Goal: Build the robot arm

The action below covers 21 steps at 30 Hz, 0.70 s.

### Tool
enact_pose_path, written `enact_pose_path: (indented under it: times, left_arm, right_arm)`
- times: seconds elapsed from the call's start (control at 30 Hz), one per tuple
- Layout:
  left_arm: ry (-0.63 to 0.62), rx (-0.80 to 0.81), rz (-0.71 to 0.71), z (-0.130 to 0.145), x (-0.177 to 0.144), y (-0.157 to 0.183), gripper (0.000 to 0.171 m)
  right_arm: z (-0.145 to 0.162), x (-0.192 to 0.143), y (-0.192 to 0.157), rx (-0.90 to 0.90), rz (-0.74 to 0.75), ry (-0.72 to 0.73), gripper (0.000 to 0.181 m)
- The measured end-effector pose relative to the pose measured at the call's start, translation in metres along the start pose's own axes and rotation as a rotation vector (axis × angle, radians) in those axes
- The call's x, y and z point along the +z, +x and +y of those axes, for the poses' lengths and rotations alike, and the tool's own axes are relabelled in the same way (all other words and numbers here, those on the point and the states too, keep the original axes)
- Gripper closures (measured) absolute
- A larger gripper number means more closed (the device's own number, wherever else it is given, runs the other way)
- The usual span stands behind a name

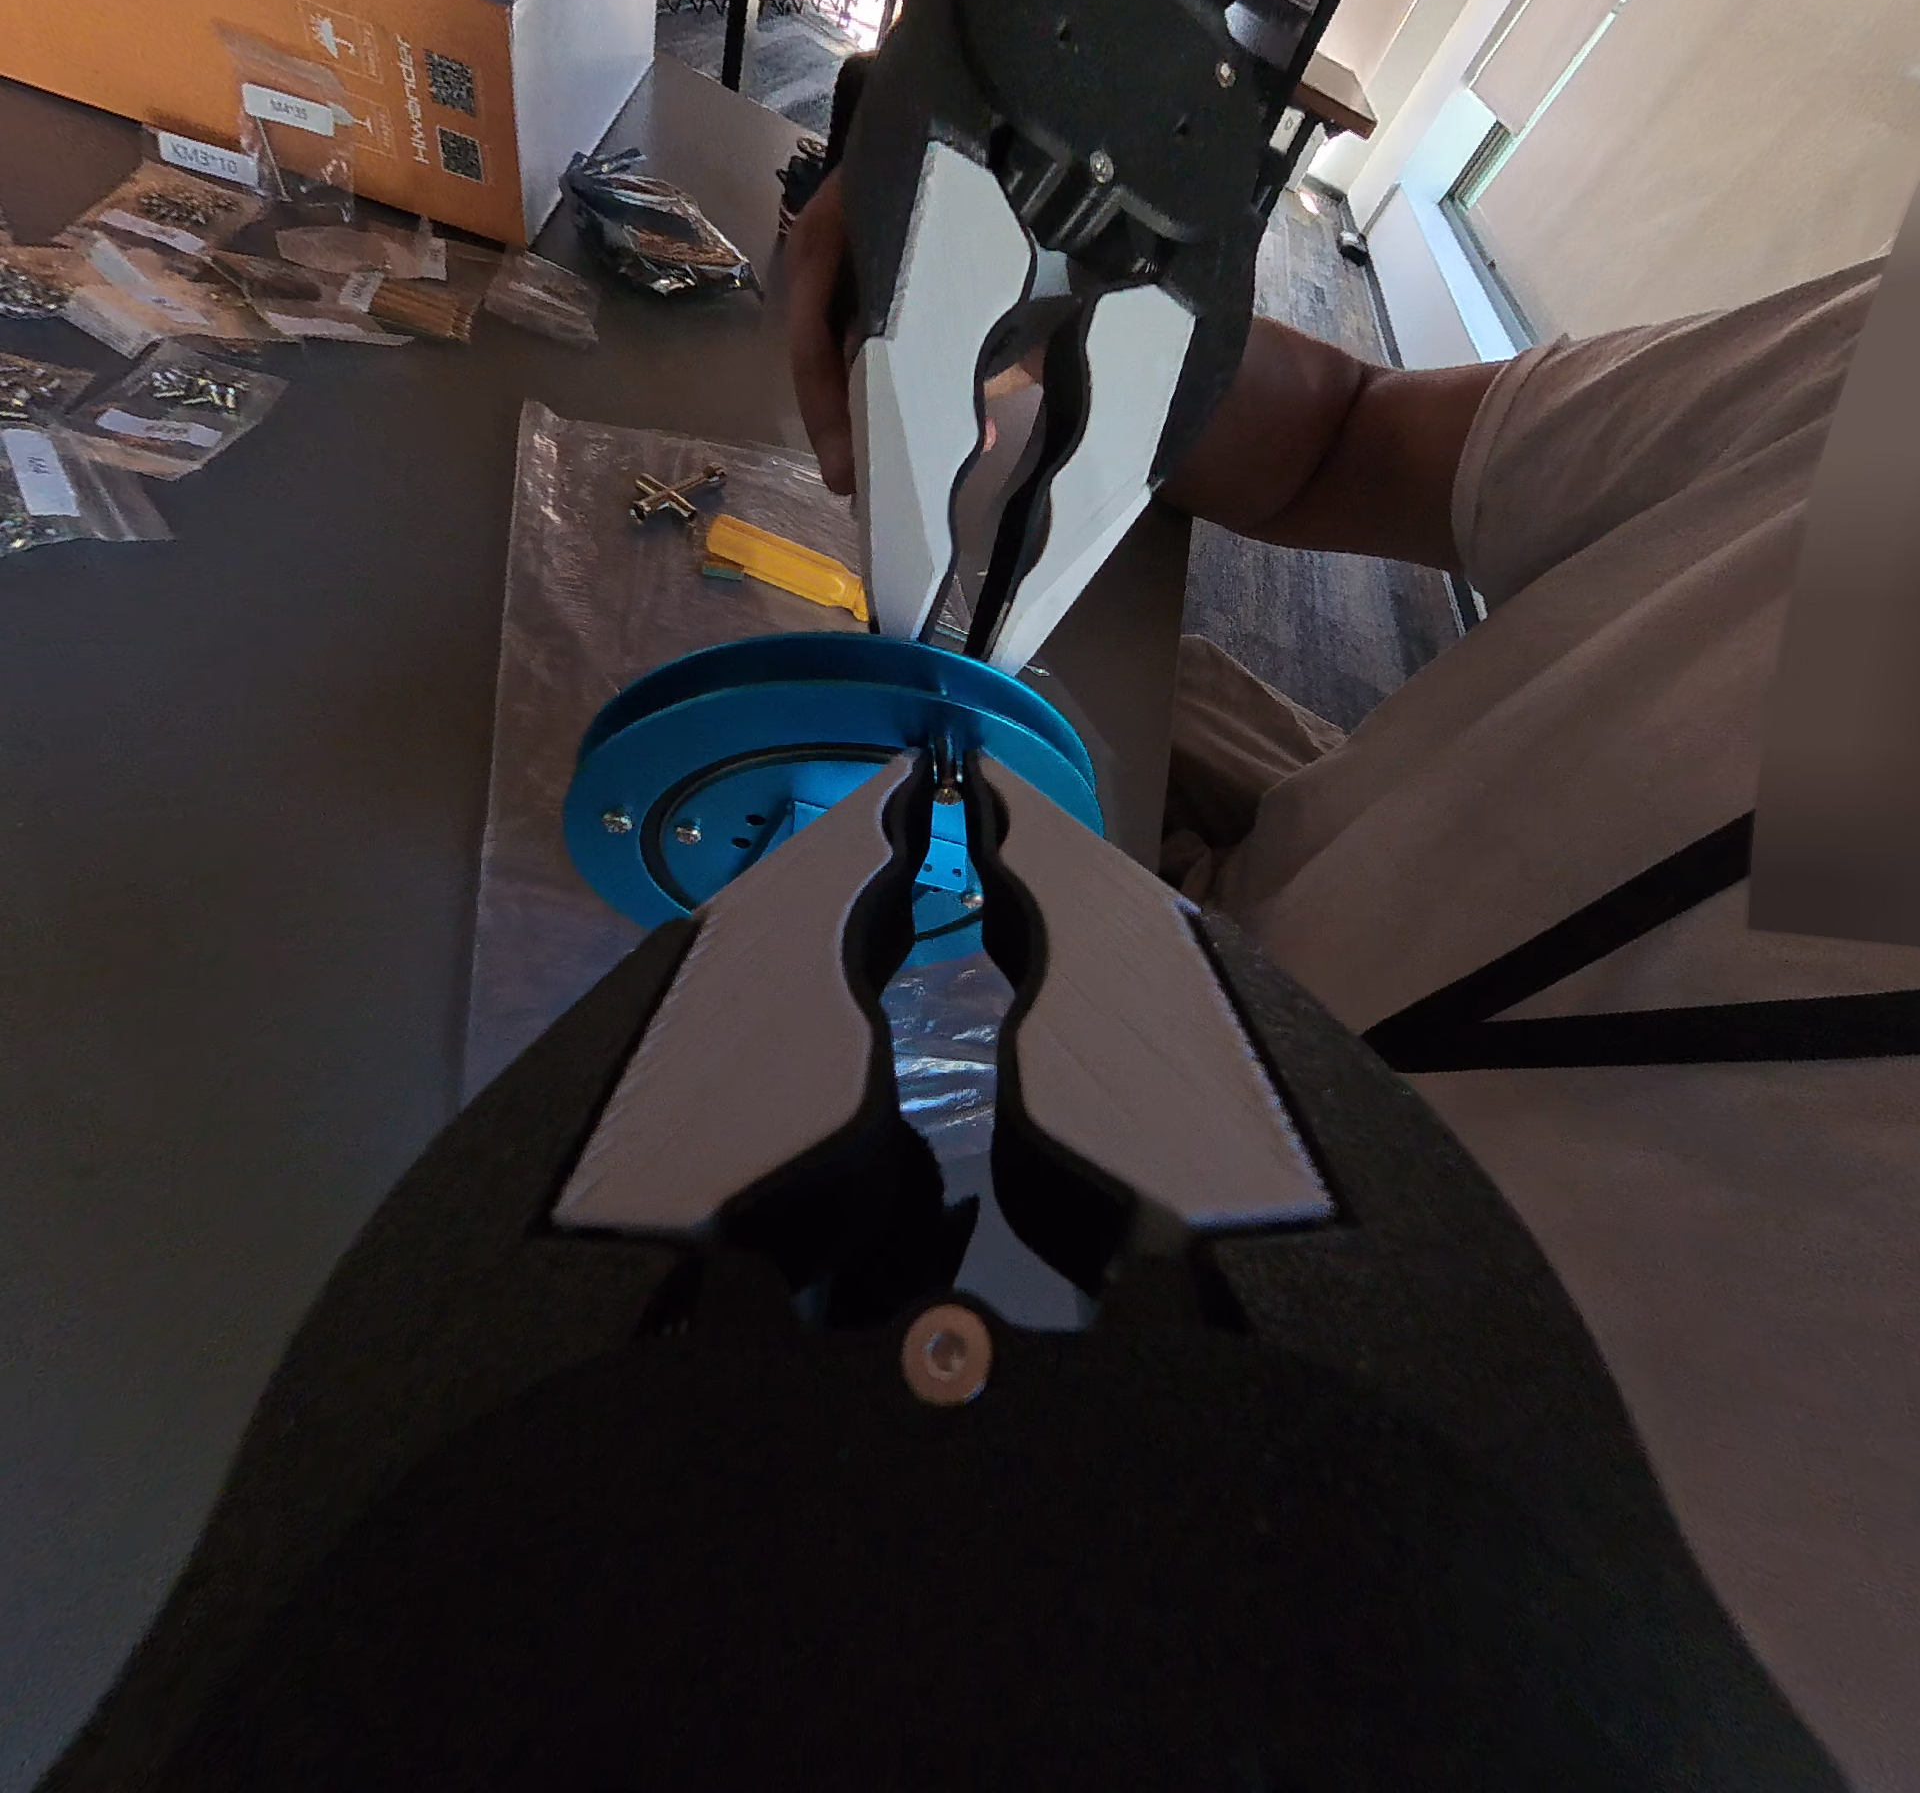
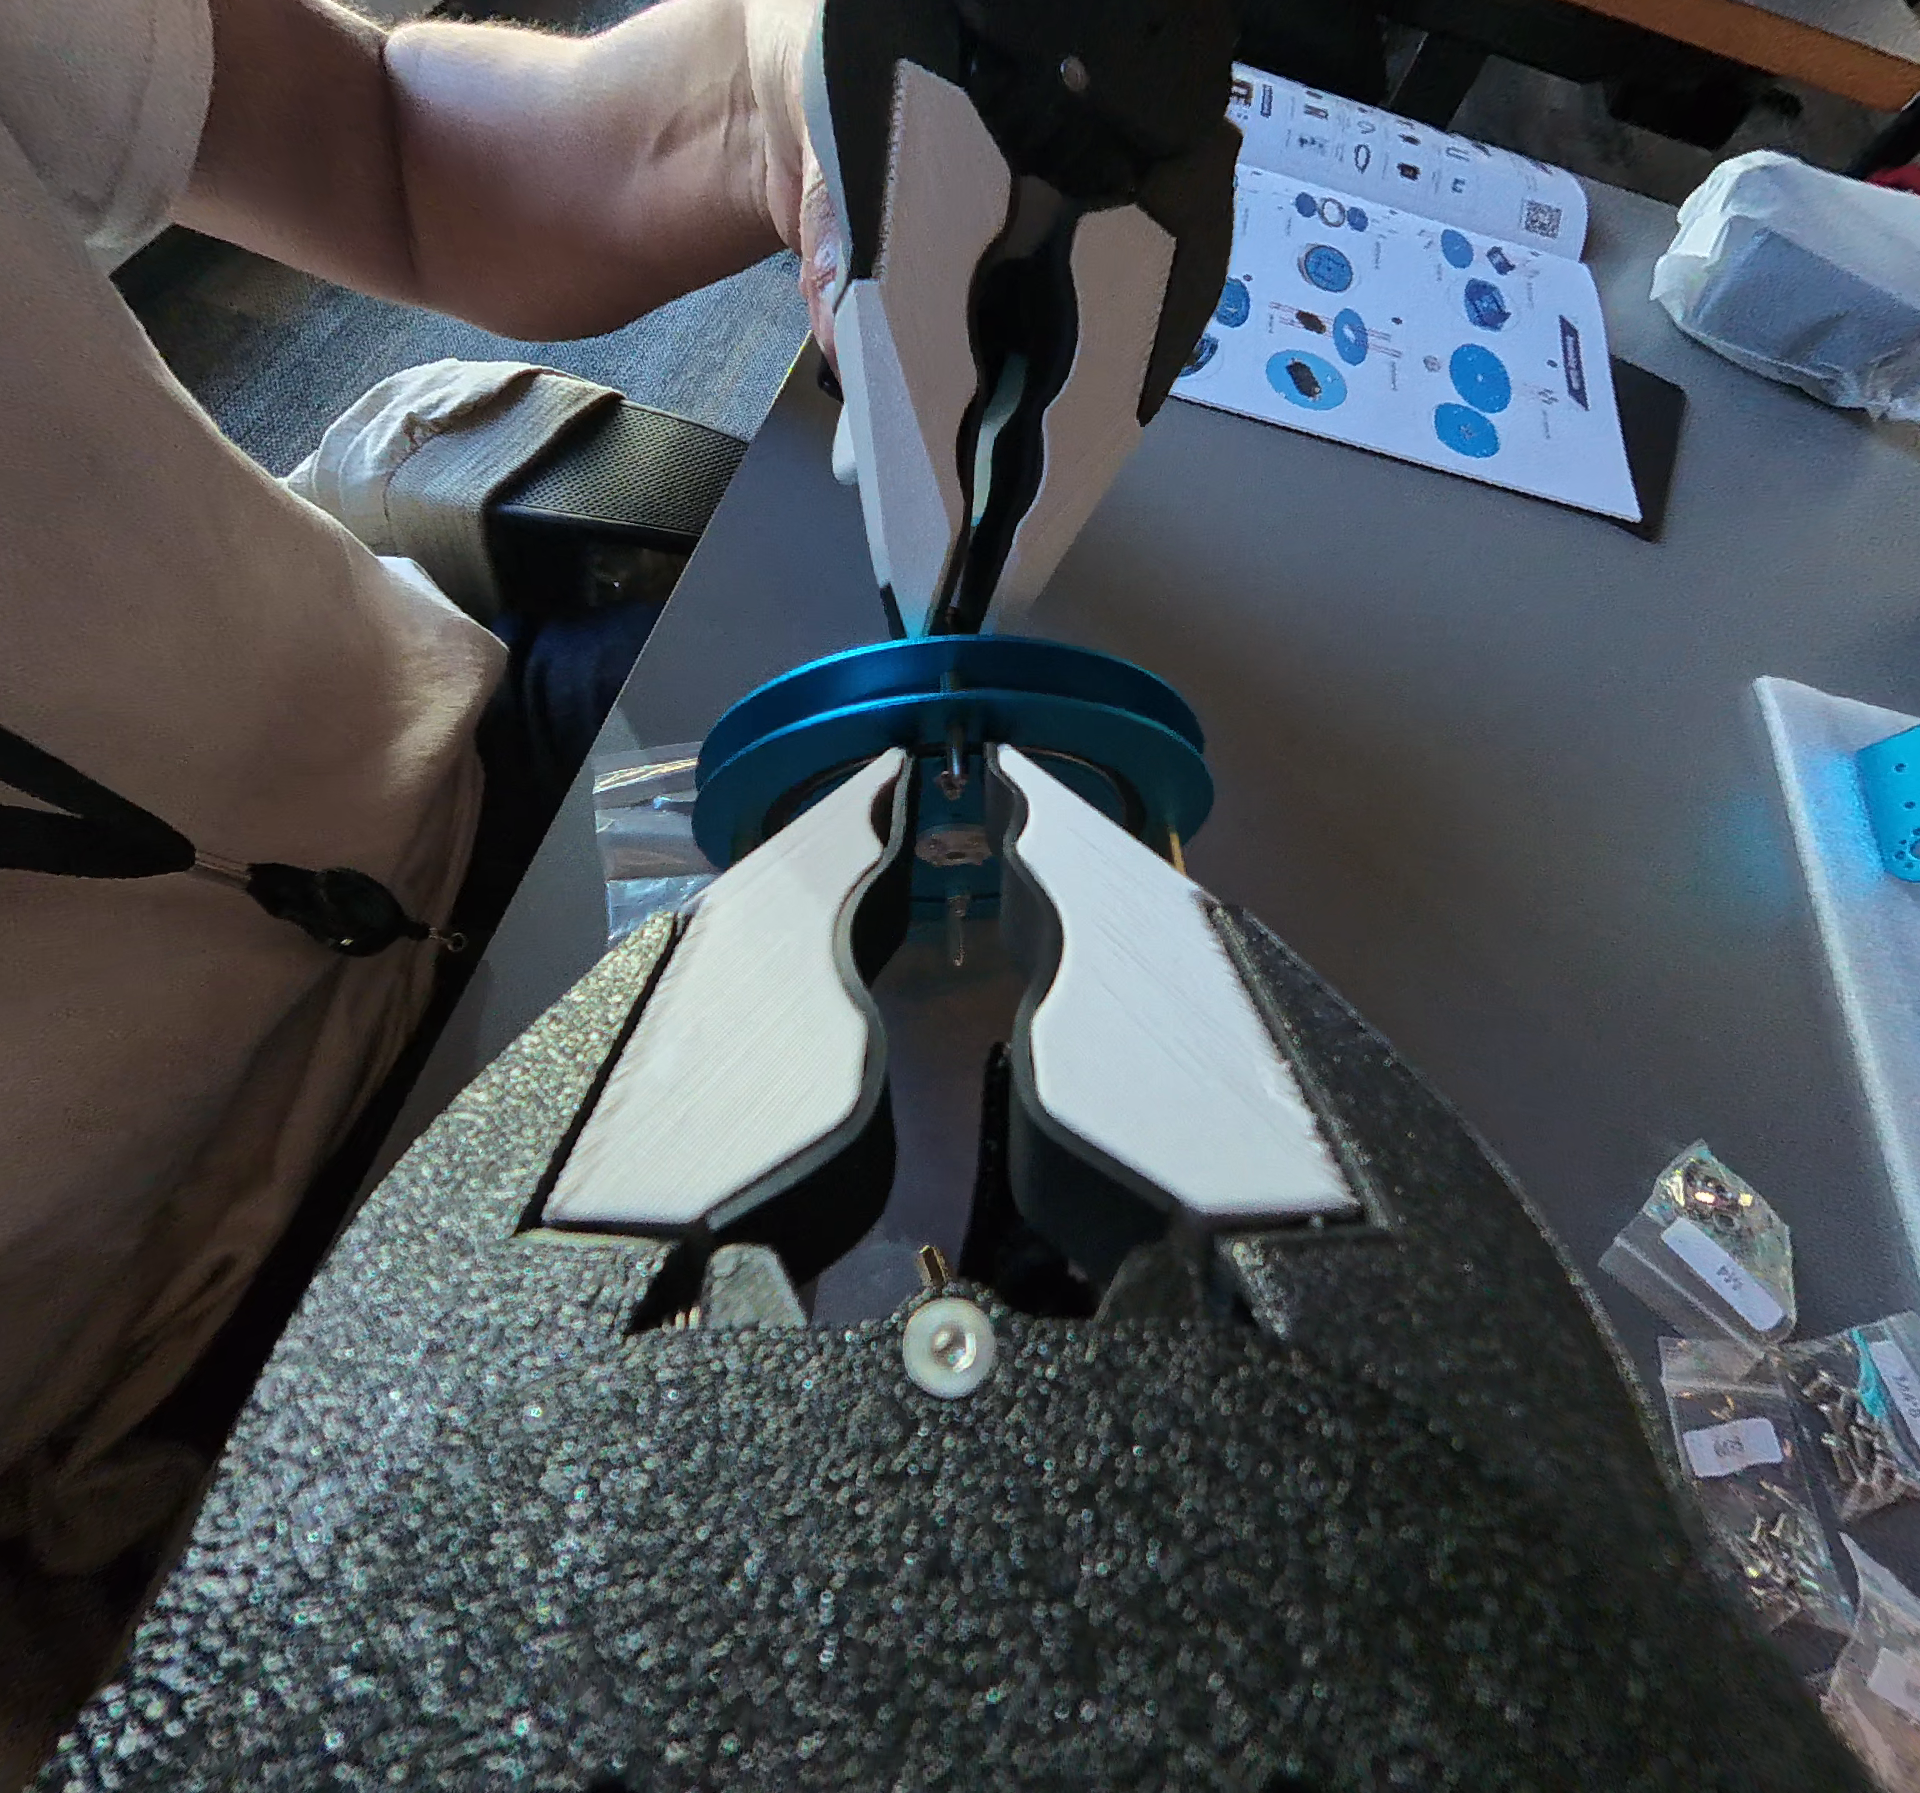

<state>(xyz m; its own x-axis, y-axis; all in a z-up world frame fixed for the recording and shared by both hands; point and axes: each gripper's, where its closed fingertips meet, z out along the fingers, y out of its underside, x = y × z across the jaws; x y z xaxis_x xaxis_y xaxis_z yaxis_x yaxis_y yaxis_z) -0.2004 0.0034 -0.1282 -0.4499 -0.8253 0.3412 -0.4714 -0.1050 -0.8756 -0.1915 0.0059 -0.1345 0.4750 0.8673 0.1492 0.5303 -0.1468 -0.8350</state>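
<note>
A blue metal assembly of two round discs [image 1: 727, 767] joined by thin posts is held between both grippers above a clear plastic bag [image 1: 623, 600]. My left gripper [image 1: 940, 769] is closed to a narrow gap on a thin metal post at the near rim, with a small screw between its tips. My right gripper [image 1: 958, 640] meets the opposite rim from above, its jaws nearly together. In the right wrist view my right gripper [image 2: 951, 756] pinches a thin post at the rim of the discs [image 2: 1091, 704]. The left gripper [image 2: 951, 616] comes in from the far side.
An orange and white box [image 1: 312, 29] and several bags of screws [image 1: 156, 341] lie at left. A yellow tool [image 1: 779, 559] and a cross-shaped wrench [image 1: 675, 496] rest on the plastic. An instruction sheet [image 2: 1455, 309], a wrapped part [image 2: 1787, 289] and screw bags [image 2: 1766, 1380] lie at right. A person sits against the table edge. My left and right fingertips are right by each other.
</note>
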Motion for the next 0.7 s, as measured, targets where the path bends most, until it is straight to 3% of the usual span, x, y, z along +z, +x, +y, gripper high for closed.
enact_pose_path:
  times: [0.17, 0.27, 0.43, 0.7]
  left_arm:
    - [0.014, 0.000, -0.006, 0.000, -0.002, -0.001, 0.167]
    - [0.014, -0.004, -0.005, 0.000, -0.003, -0.001, 0.167]
    - [0.007, 0.005, -0.011, -0.001, -0.001, -0.001, 0.167]
    - [0.016, 0.002, -0.010, 0.000, -0.002, 0.000, 0.167]
  right_arm:
    - [0.022, -0.021, 0.012, 0.010, 0.031, -0.080, 0.163]
    - [0.064, -0.038, 0.023, 0.029, 0.049, -0.235, 0.153]
    - [0.138, -0.042, -0.001, 0.060, -0.107, -0.497, 0.159]
    - [0.135, -0.025, -0.007, -0.020, -0.125, -0.534, 0.164]
